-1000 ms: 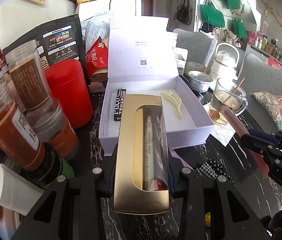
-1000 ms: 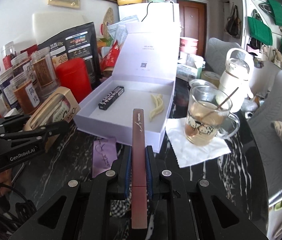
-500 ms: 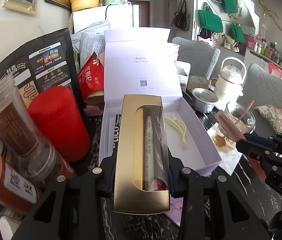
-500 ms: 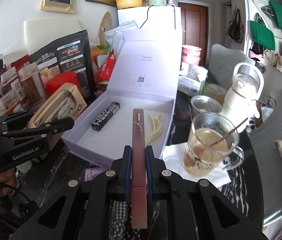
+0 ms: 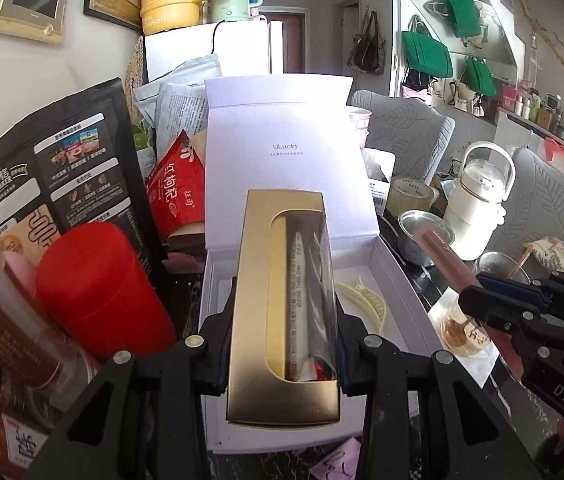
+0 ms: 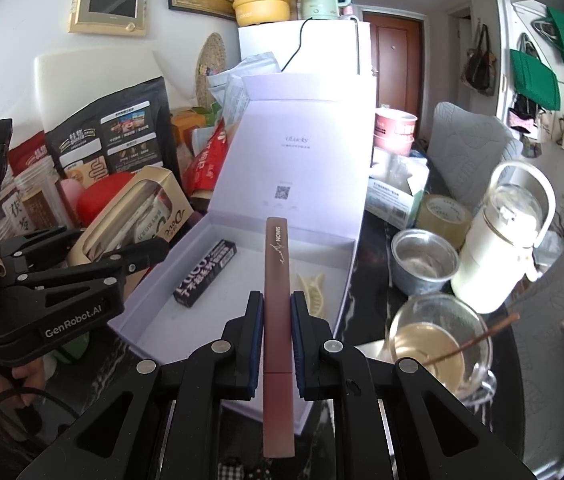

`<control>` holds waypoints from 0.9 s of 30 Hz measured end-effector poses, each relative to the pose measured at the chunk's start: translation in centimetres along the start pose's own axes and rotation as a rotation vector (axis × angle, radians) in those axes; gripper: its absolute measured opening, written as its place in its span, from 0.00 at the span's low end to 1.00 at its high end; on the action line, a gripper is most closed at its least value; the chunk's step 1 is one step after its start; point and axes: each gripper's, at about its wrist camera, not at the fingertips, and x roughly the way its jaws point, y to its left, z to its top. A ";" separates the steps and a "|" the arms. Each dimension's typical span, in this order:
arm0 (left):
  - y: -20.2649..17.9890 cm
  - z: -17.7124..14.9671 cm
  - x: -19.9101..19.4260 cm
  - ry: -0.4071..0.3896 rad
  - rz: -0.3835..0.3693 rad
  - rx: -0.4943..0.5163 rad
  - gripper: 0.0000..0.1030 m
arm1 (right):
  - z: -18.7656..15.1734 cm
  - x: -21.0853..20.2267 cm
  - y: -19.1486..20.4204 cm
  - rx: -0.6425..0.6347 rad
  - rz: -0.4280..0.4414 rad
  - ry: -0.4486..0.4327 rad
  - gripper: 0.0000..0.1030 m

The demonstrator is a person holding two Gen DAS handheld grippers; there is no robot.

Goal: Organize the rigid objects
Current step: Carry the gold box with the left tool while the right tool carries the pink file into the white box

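Left wrist view: the left gripper [image 5: 284, 344] squeezes a gold box [image 5: 282, 344] over the open white box [image 5: 402, 280] — inside lies a cream hair clip [image 5: 362, 300]. The right gripper [image 6: 277, 320] pinches a long brown stick [image 6: 277, 280] above that box, near a black pack [image 6: 205, 276].

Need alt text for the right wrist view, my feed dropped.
The right tool grips a slim maroon box pointing over an open white gift box that holds a black carton and a cream hair clip. At left, the left tool holds a gold windowed box.
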 end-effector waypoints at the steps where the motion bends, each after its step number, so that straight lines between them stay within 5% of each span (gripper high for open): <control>1: 0.1 0.4 0.4 0.000 0.000 -0.004 0.37 | 0.3 0.3 0.0 0.000 0.000 -0.002 0.13; 13: 1.7 2.3 4.8 0.045 0.035 -0.007 0.37 | 2.8 3.8 -0.9 0.012 -0.010 0.006 0.13; 27: 3.5 0.8 9.9 0.184 0.066 0.000 0.37 | 1.9 9.5 -2.3 0.059 -0.066 0.130 0.13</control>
